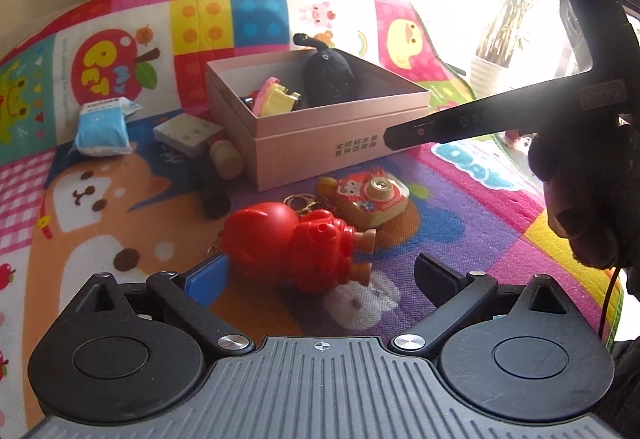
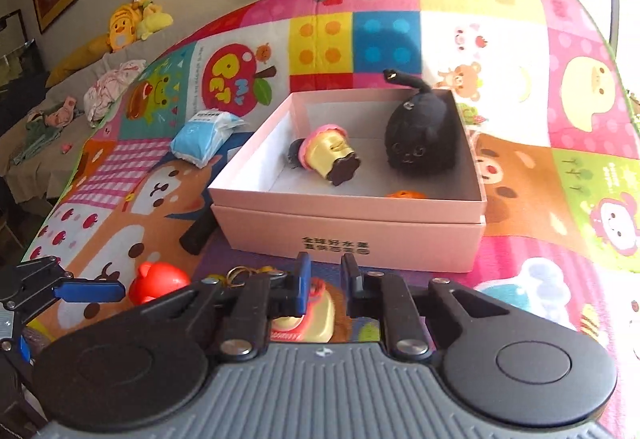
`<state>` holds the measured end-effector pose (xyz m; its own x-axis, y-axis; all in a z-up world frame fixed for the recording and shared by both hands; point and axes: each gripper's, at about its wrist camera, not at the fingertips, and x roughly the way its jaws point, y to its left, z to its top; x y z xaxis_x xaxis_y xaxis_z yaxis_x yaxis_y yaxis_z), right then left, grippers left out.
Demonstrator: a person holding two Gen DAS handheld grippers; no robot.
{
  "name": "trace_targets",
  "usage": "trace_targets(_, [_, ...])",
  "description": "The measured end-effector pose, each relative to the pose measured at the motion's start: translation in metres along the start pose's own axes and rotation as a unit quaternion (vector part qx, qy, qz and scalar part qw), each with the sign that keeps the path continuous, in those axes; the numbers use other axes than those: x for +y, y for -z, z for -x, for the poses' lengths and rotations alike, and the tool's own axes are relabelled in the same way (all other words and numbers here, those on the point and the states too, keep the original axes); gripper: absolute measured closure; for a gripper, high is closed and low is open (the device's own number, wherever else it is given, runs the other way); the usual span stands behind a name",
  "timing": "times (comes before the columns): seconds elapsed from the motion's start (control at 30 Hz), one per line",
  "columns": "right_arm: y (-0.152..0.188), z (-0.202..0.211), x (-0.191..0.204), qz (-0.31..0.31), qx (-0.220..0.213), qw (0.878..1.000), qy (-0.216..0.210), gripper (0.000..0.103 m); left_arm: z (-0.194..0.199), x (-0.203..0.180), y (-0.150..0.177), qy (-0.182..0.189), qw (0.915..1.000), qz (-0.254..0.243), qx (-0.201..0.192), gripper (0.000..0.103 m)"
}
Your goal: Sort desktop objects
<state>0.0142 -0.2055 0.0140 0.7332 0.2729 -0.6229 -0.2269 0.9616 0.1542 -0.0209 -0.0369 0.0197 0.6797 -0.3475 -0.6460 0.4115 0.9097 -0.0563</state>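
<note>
The left claw (image 1: 320,271) stands wide open, low over the patterned surface (image 1: 460,231). The red toy figure (image 1: 288,243) lies on its side between the two fingers, in front of the pink box (image 1: 320,135). No pad touches it yet.

The right claw (image 2: 326,275) is drawn narrow, nearly closed, just short of the box's front wall. The toy camera (image 1: 372,199) lies on the surface below it, also in front of the box. I see nothing pinched between its fingers.

The main risk is the gold key ring (image 1: 298,201) lying between the figure and the camera. If the chains are tangled, lifting one toy probably drags the other along.

The figure's round, glossy head may also squirt out of a closing grip, so a hold across the blockier body seems safer.

The two claws work close together in front of the box, so a hurried lift could knock them against each other or clip the box rim.

Inside the box, the black plush cat (image 2: 420,143) and the cupcake toy (image 2: 328,155) leave open floor near the front wall. A drop from high up could bounce out.
</note>
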Motion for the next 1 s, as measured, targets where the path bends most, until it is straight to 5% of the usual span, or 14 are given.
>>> trace_targets(0.17, [0.004,0.008,-0.016,-0.016,-0.015,0.999,0.031,0.049,-0.010,-0.012,-0.010,-0.030,0.9994,-0.015,-0.009,0.001])
trace_targets(0.37, [0.013,-0.008,-0.014,-0.022,-0.001,0.999,0.032,0.035,-0.007,0.014,-0.011,-0.120,0.9925,-0.023,-0.011,0.000])
trace_targets(0.5, [0.020,-0.016,-0.009,-0.013,0.009,0.999,0.033,0.030,0.007,0.060,-0.005,-0.202,0.9792,0.013,-0.005,0.000])
trace_targets(0.67, [0.024,-0.017,-0.001,0.005,0.007,0.999,0.033,0.020,0.022,0.120,0.002,-0.293,0.9517,0.091,-0.001,0.000])
trace_targets(0.73, [0.024,-0.016,0.004,0.019,0.002,0.999,0.038,0.018,0.030,0.131,0.003,-0.291,0.9497,0.115,-0.012,0.000])
trace_targets(0.83, [0.025,-0.017,0.009,0.032,0.002,0.999,0.036,0.016,0.037,0.126,-0.001,-0.243,0.9625,0.115,-0.034,0.000])
trace_targets(1.0, [0.030,-0.022,0.021,0.055,0.009,0.998,0.029,0.011,0.009,0.088,-0.010,-0.202,0.9784,0.006,-0.045,0.000])
